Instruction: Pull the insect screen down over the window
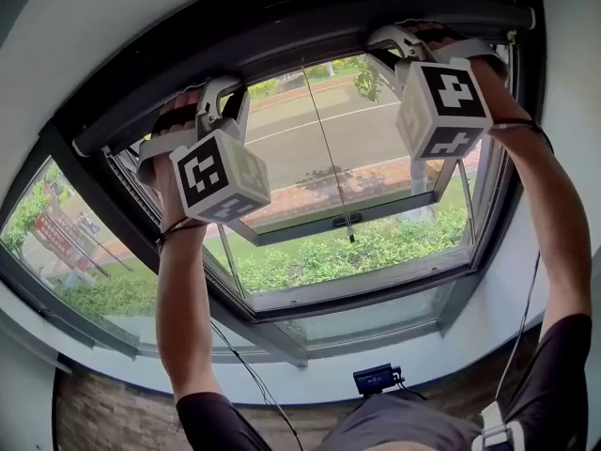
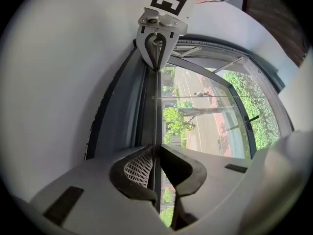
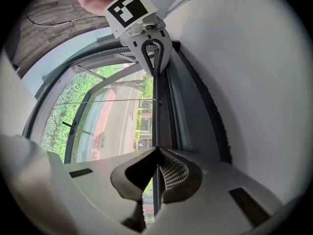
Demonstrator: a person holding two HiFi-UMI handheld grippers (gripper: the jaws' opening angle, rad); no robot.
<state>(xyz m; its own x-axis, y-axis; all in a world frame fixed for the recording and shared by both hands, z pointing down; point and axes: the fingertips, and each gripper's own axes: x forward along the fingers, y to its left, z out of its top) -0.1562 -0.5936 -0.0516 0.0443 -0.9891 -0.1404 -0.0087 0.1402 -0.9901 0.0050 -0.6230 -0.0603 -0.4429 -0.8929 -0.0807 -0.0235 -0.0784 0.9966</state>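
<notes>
The left tongs point(image 1: 228, 90) are raised to the top of the window point(image 1: 376, 287). In the left gripper view they are clamped point(image 2: 155, 148) on the insect screen's thin dark pull bar point(image 2: 155, 116). That bar point(image 1: 300, 50) runs along the upper frame, hard against the screen's housing, with the glass below it uncovered. From its middle a thin cord point(image 1: 327, 153) hangs down across the pane. Further right, the right tongs point(image 1: 394, 43) hold the same bar point(image 3: 154, 116), their tips pressed together point(image 3: 156, 151) on it.
</notes>
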